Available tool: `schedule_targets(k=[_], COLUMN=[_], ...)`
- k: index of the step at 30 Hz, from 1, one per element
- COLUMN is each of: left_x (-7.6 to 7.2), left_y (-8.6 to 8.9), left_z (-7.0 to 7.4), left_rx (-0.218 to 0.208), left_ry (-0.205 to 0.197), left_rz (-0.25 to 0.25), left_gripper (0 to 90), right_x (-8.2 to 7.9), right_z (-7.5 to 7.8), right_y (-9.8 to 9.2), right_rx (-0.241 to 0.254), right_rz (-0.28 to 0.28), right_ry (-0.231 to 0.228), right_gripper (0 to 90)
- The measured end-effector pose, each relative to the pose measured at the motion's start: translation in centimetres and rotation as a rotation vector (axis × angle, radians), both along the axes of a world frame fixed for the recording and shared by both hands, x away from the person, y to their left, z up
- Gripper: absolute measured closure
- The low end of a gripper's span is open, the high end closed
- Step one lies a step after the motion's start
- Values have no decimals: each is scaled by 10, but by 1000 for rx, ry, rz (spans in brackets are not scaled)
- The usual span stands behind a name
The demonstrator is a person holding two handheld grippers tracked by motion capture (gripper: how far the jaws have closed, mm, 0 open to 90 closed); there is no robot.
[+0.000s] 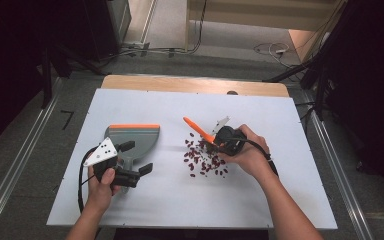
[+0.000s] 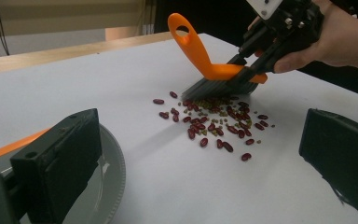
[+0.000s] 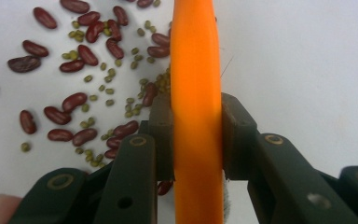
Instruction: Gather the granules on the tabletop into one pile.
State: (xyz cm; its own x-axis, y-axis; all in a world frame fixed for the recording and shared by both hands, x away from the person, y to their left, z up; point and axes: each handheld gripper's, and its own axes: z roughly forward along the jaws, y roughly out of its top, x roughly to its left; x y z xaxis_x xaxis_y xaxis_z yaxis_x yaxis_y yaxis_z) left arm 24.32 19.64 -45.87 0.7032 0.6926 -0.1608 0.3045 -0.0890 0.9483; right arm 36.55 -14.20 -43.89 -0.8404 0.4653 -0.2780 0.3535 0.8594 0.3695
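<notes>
Two jaws of the right tool (image 3: 196,140) clamp the orange brush (image 3: 196,70), its bristles touching the beans (image 2: 214,123).

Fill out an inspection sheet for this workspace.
Surface: white tabletop, wooden edge at the far side.
Job's things: orange brush, bristles down beside scattered red and green beans; grey dustpan with orange trim at left.
Clutter: nothing seen.
Grippers: right gripper shut on the brush; left gripper open over the dustpan handle.
Cables: black cable trailing from the left gripper; loose cables on the floor beyond.
Surroundings: grey floor, dark stands.
</notes>
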Motion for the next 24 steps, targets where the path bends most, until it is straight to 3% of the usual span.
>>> schedule_targets(k=[4, 11, 14, 17, 21, 23, 24], left_x=[1, -1, -1, -2, -4, -5, -5], left_y=[1, 3, 5, 8, 11, 13, 14], left_z=[-1, 0, 0, 2, 3, 2, 2], left_rx=[3, -1, -7, -33, -37, -42, -41], left_ry=[4, 1, 2, 3, -2, 1, 3], left_rz=[4, 13, 16, 18, 24, 29, 32], left_gripper=[0, 0, 0, 0, 0, 0, 0], right_x=[-3, 14, 27, 40, 53, 58, 60], right_z=[8, 24, 28, 25, 17, 10, 8], right_y=[-4, 0, 13, 30, 51, 59, 62], right_rx=[30, 51, 46, 58, -29, -88, -101], right_rz=[-2, 0, 34, 59, 97, 142, 144], right_ry=[0, -72, -101, -82, -127, -167, -160], right_gripper=[692, 692, 693, 693, 693, 693, 693])
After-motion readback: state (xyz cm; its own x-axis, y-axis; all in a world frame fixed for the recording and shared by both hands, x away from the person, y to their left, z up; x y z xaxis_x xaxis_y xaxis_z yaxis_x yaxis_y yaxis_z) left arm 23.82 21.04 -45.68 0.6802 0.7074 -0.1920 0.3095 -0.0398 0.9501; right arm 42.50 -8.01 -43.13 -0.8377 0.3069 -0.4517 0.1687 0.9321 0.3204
